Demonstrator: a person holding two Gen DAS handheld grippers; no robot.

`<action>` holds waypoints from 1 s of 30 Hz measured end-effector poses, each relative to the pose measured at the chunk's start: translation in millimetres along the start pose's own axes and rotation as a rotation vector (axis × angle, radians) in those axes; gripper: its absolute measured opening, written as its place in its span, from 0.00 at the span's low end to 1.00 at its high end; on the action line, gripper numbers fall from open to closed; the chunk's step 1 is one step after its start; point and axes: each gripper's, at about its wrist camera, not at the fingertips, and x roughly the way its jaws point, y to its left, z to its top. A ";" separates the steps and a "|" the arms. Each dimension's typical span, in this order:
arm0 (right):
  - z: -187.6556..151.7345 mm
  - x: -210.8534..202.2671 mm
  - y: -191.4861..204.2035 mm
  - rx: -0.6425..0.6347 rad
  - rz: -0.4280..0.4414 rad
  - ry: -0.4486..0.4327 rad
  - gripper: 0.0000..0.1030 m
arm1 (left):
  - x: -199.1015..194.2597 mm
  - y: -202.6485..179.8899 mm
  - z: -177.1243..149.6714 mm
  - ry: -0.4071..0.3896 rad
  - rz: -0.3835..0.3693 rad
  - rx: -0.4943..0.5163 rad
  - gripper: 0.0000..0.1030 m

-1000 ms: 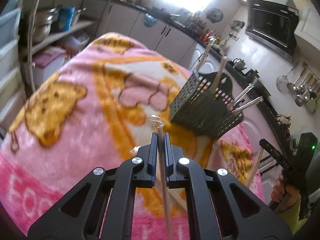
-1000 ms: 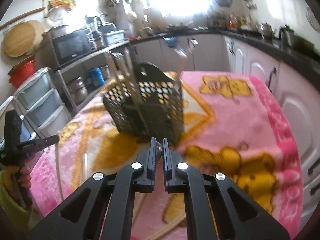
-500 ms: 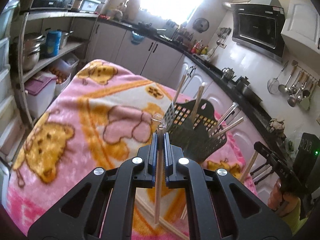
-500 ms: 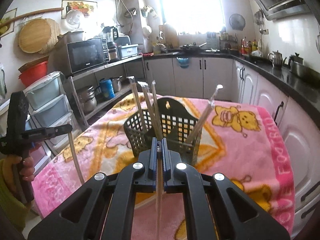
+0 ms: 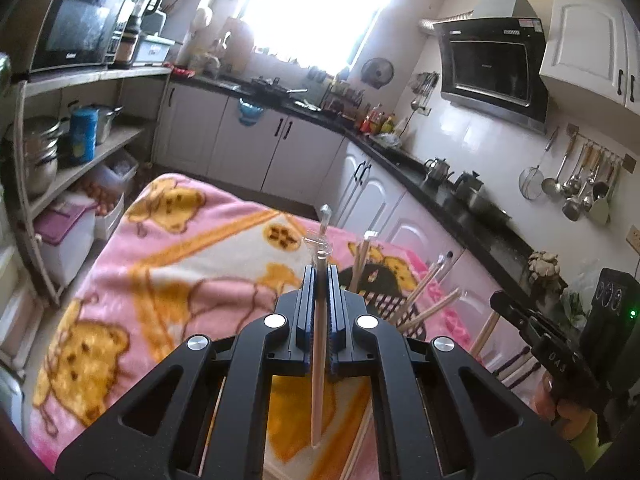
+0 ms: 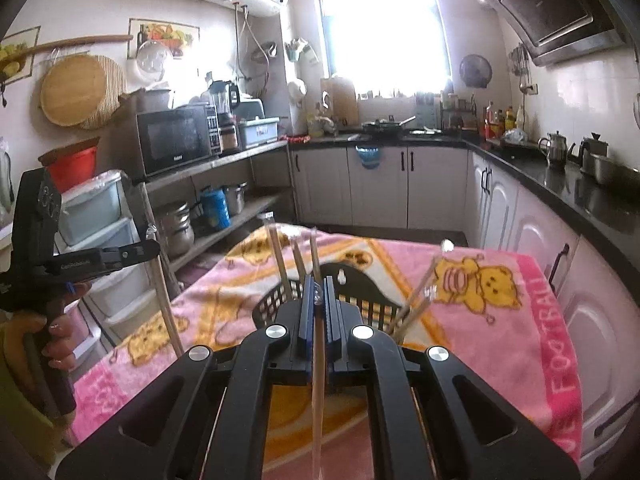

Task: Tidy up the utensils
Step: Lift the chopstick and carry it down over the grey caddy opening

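Chopsticks are gripped singly by both tools, above a table draped in a pink bear-print blanket (image 5: 168, 280). One pale wooden chopstick (image 5: 319, 376), its top end wrapped in clear plastic, is clamped upright between the closed fingers of the left gripper (image 5: 319, 280). A second chopstick (image 6: 318, 384) is pinched in the same way by the closed fingers of the right gripper (image 6: 318, 292). A black perforated utensil basket (image 6: 360, 300) is seen on the blanket just beyond the right gripper, with several more chopsticks (image 6: 278, 256) standing tilted inside it. In the left wrist view the basket (image 5: 384, 304) is partly hidden behind the gripper, and leaning sticks are visible at its right side.
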 end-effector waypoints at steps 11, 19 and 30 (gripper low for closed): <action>38.5 18.1 -6.7 0.004 -0.014 -0.061 0.04 | 21.7 -21.0 43.3 -0.082 0.016 0.056 0.01; 67.7 34.8 -17.4 0.002 -0.057 -0.113 0.04 | 44.7 -28.6 63.4 -0.117 0.015 0.060 0.01; 82.9 67.2 -34.6 0.019 -0.113 -0.164 0.04 | 80.9 -26.7 54.6 -0.134 0.044 0.062 0.01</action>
